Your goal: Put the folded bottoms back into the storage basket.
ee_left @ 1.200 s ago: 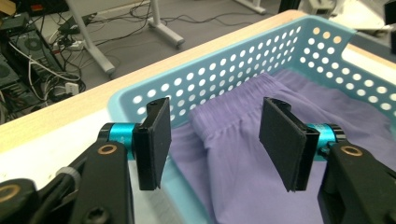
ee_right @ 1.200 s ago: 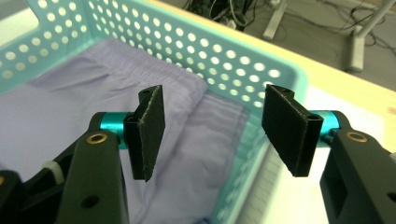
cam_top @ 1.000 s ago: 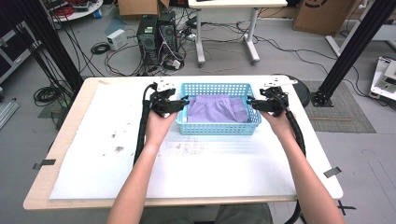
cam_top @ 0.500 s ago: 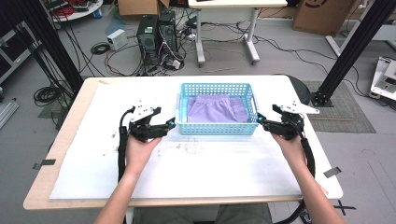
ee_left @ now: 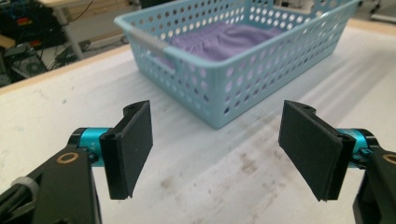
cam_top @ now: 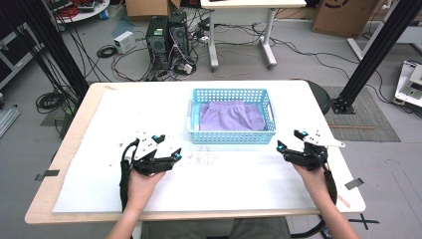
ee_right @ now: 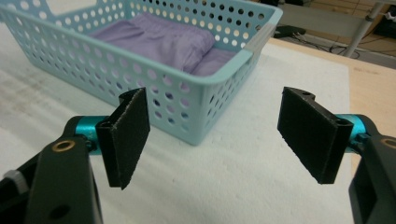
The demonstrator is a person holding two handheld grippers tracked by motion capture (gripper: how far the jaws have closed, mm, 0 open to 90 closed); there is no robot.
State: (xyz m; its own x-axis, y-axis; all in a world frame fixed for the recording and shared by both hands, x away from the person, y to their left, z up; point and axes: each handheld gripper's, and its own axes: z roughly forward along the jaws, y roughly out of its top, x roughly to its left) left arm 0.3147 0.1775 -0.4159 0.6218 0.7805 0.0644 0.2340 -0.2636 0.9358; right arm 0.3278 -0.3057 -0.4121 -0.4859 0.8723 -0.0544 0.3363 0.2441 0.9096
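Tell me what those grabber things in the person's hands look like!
Each gripper is black. The left gripper and right gripper have two flat, square black pads on shiny turquoise posts. Each has a whitish plate on top, and a black cable trails back. No sleeves show.

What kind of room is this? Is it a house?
Probably a lab or workshop, not a home. Computer towers and tangled cables sit on the bare floor, black metal frame posts stand around the table, and a cardboard box waits behind.

The light blue perforated basket [cam_top: 232, 138] sits upright at the centre of the high view, toward the upper half. A folded purple cloth [cam_top: 231, 116] lies flat inside, covering most of its floor, below the rim.
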